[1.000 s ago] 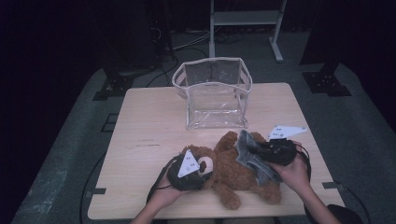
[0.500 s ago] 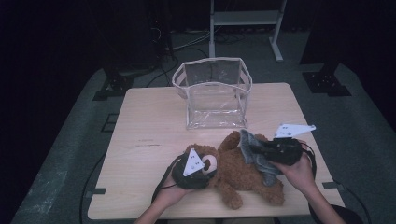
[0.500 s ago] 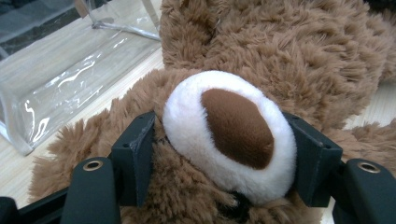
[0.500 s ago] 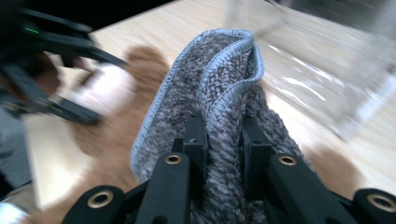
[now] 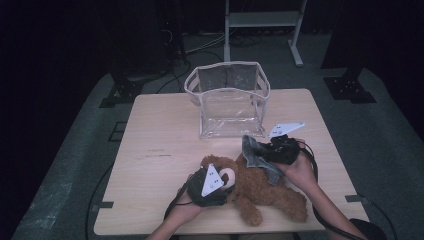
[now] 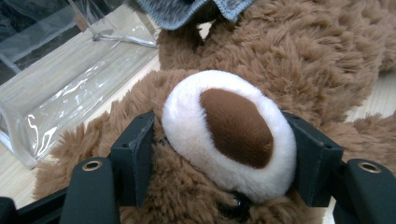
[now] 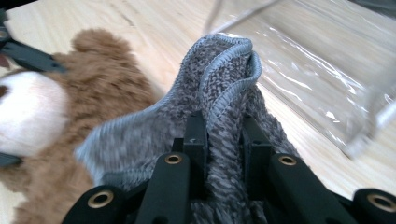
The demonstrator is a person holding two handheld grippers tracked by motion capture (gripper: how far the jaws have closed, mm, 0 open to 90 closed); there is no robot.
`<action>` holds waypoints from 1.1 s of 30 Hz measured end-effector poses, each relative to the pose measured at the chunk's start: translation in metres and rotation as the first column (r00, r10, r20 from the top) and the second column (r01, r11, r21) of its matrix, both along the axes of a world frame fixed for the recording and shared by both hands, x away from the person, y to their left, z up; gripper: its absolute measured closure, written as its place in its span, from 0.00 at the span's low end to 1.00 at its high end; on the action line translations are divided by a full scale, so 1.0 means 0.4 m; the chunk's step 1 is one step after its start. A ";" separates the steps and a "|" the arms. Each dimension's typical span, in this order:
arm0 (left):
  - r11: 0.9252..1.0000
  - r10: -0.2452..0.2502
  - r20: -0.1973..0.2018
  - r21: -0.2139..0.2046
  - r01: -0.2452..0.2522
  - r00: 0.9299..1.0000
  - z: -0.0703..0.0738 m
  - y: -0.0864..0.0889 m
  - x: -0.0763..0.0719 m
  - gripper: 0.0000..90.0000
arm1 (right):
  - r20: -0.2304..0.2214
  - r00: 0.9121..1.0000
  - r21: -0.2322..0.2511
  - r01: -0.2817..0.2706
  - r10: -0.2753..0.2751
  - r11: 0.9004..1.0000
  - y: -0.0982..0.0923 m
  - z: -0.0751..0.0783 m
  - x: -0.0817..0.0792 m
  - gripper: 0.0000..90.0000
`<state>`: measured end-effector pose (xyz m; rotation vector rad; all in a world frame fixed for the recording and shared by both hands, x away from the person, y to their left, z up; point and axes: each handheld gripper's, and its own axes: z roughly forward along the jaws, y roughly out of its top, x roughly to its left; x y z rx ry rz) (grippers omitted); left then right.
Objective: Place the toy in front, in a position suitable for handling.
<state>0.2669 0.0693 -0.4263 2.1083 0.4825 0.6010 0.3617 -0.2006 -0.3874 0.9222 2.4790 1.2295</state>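
Two claws work on the wooden counter (image 5: 165,130): left claw (image 6: 224,154) pinches the fluffy brown teddy bear's (image 5: 270,192) white muzzle; right claw (image 7: 224,140) clamps a grey knitted cloth (image 7: 219,88) above the bear, near the clear plastic bag (image 5: 227,100).

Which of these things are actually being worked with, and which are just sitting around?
In use:
fluffy brown teddy bear, muzzle between left tongs
grey knitted cloth, pinched by right tongs

Idle:
clear plastic bag
wooden table
white metal stand
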 end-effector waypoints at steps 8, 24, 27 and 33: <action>0.998 0.058 -0.017 -0.020 -0.058 0.998 0.000 -0.016 0.015 0.35 | 0.012 0.996 0.115 -0.091 0.091 0.989 0.006 0.046 -0.105 0.84; 0.996 0.045 -0.037 -0.079 -0.048 0.998 0.026 0.046 0.018 0.18 | 0.030 1.000 0.039 0.003 -0.004 0.999 -0.066 0.012 -0.127 0.84; 0.997 0.017 -0.034 -0.079 -0.019 0.999 0.027 0.063 0.009 0.28 | 0.028 1.000 0.040 0.012 -0.013 0.999 -0.072 0.014 -0.127 0.84; 0.997 -0.012 -0.030 -0.071 0.010 0.999 0.010 0.034 0.006 0.44 | 0.061 0.997 0.035 -0.044 0.042 0.998 0.002 0.045 -0.142 0.84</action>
